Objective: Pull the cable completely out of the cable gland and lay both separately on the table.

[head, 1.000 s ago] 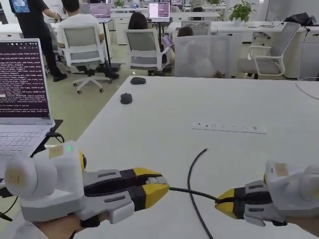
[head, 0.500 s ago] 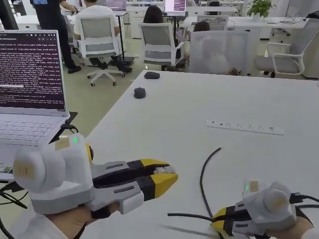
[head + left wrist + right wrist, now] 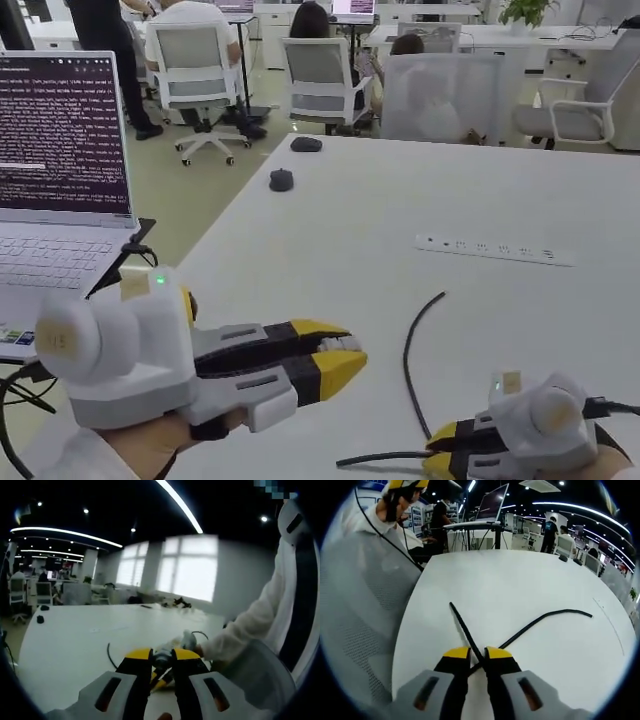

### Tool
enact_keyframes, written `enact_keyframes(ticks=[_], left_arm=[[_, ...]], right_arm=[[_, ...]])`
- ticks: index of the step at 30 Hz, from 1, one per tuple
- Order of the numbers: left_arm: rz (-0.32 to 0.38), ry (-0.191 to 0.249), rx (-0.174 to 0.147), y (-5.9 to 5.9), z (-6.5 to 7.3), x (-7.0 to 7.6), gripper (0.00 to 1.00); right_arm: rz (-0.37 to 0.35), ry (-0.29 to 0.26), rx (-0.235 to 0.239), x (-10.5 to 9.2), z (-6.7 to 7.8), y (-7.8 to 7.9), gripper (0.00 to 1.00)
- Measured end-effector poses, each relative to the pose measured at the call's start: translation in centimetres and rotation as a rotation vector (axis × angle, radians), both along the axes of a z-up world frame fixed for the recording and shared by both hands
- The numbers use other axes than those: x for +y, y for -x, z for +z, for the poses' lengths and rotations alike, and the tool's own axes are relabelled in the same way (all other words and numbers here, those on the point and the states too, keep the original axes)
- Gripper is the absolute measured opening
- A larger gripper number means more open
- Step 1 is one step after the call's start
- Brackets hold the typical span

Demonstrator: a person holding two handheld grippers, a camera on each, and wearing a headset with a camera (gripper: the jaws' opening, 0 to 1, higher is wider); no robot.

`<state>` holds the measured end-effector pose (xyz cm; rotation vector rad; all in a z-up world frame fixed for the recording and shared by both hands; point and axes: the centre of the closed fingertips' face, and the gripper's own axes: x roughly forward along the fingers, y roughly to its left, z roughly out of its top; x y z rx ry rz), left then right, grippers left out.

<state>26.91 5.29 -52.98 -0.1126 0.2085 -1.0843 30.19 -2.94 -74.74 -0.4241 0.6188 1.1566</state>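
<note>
Laptop (image 3: 60, 130): open at the far left of the head view, beside the white table (image 3: 400, 200), with rows of pale text on a dark screen.

Mice: two dark computer mice (image 3: 282, 180) (image 3: 306, 144) sit on the table's far left part, one beyond the other, well apart from the work.

Left gripper (image 3: 352, 352) (image 3: 162, 655): held in a hand by the table's near left corner, with its yellow-tipped jaws pointing right. The jaws are drawn close together and pinch a small pale piece at their tips.

Cable gland (image 3: 338, 343) (image 3: 162, 658): the small greyish piece between the left gripper's tips (mostly hidden by the jaws, so its shape is hard to read). It is carried in the jaws, not lying on the table, and is apart from the cable.

Cable (image 3: 408, 350) (image 3: 540, 621) (image 3: 108, 652): black, lying on the table. In the head view it curves from a free end mid-table down toward the near edge. Its other end sticks out leftward, below the left gripper's tips without touching them. In the right gripper view its two stretches spread away from the jaws in a V.

Right gripper (image 3: 438, 455) (image 3: 477, 656): low at the near right, tips down at the table surface, jaws pressed together on the cable partway along it.

Power strip (image 3: 495, 250): long and white, flat on the table beyond the cable.

Background: office chairs (image 3: 195, 70) and seated people are beyond the table.
</note>
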Motion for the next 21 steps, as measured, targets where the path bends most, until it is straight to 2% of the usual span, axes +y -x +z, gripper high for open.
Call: enact_keyframes(ticks=[2,4,7,11,12,14,16,17,19,21], left_arm=[[-0.011,0.006,0.025,0.0,-0.3,-0.1,0.16],[-0.014,-0.006,0.029,-0.1,-0.6,-0.2,0.16],[-0.03,-0.048,0.033,-0.5,-1.4,-0.4,0.16],[-0.072,-0.122,0.063,-1.5,-3.1,-1.2,0.16],[-0.08,-0.154,0.059,-2.0,-3.9,-1.5,0.16],[-0.1,-0.188,0.068,-2.6,-5.3,-2.2,0.16],[-0.114,-0.203,0.085,-3.1,-6.5,-2.8,0.16],[-0.124,-0.219,0.102,-3.5,-7.6,-3.1,0.16],[-0.133,-0.263,0.122,-4.1,-9.5,-3.4,0.16],[-0.146,-0.28,0.125,-4.5,-10.8,-4.0,0.16]], right_arm=[[-0.023,-0.022,-0.02,-0.4,0.9,-0.2,0.13],[-0.038,-0.044,-0.036,-0.7,1.8,-0.3,0.16],[-0.067,-0.084,-0.051,-1.6,3.4,-0.3,0.19],[-0.092,-0.123,-0.073,-3.0,5.6,0.4,0.21],[-0.105,-0.139,-0.086,-3.4,6.4,0.7,0.21],[-0.127,-0.174,-0.101,-4.0,7.9,1.2,0.22],[-0.141,-0.198,-0.108,-4.5,8.9,1.9,0.23],[-0.151,-0.206,-0.12,-5.0,9.5,2.5,0.24],[-0.159,-0.218,-0.126,-5.6,10.1,3.2,0.24],[-0.179,-0.227,-0.128,-6.4,10.6,4.1,0.24]])
